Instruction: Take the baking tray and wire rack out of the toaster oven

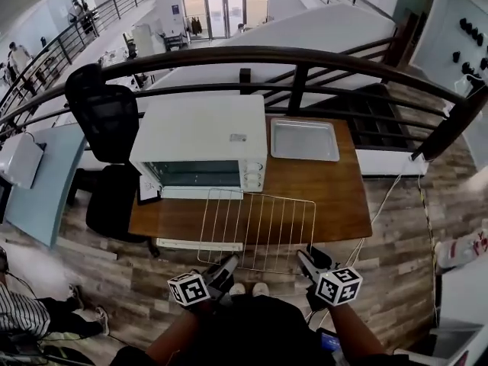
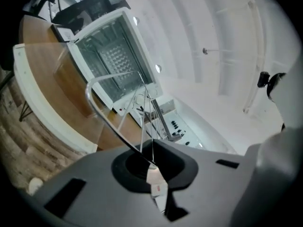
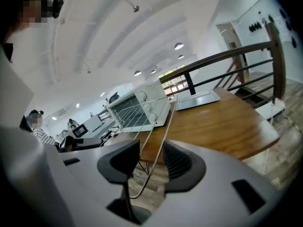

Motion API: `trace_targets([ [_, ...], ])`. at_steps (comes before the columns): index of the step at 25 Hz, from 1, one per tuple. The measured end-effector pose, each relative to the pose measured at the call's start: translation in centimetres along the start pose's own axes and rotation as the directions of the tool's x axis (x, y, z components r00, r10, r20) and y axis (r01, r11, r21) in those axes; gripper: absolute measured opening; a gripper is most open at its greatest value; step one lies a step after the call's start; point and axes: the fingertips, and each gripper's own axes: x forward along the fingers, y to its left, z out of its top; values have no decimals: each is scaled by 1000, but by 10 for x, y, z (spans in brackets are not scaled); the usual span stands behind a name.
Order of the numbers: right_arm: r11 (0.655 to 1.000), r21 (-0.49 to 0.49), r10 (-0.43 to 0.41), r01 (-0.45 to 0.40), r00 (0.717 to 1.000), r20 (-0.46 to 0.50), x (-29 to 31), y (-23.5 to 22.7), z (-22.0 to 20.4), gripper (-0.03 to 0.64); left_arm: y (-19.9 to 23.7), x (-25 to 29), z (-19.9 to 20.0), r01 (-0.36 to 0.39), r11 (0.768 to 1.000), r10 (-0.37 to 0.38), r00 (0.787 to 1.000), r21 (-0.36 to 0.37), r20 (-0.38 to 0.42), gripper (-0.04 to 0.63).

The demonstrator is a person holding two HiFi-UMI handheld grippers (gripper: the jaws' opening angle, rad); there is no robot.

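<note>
The wire rack (image 1: 259,231) hangs out over the front edge of the wooden table (image 1: 335,197), just in front of the white toaster oven (image 1: 202,139), whose door is down. The silver baking tray (image 1: 304,139) lies flat on the table to the right of the oven. My left gripper (image 1: 229,264) is shut on the rack's near left corner; the left gripper view shows the wire (image 2: 91,100) running into the closed jaws (image 2: 152,169). My right gripper (image 1: 307,259) is at the near right corner. Its jaws (image 3: 147,162) stand apart with the rack's wire (image 3: 166,126) between them, untouched by the pads.
A black office chair (image 1: 107,120) stands left of the table beside a light-blue desk (image 1: 46,181). A dark curved railing (image 1: 305,56) runs behind the table. A white cable (image 1: 381,204) trails over the wood floor at the right. My shoes (image 1: 248,288) are below the rack.
</note>
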Motion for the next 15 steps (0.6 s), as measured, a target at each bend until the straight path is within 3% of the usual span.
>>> trace_targets([
  [4,997,21,-77,77,997,-8,-19,-11,-4,158,-9,14,-10,34,999,-32,997,24,-75,11],
  [9,984,-24,-176,175,984,-37,-26,-21,-7,164,-7,25,-20,83,996,-77,987,38,-138,11],
  [15,982,-52,-188,184,979,-73,-32,-52,-8,167,-10,48,-47,60,998,-56,983,23,-176,9],
])
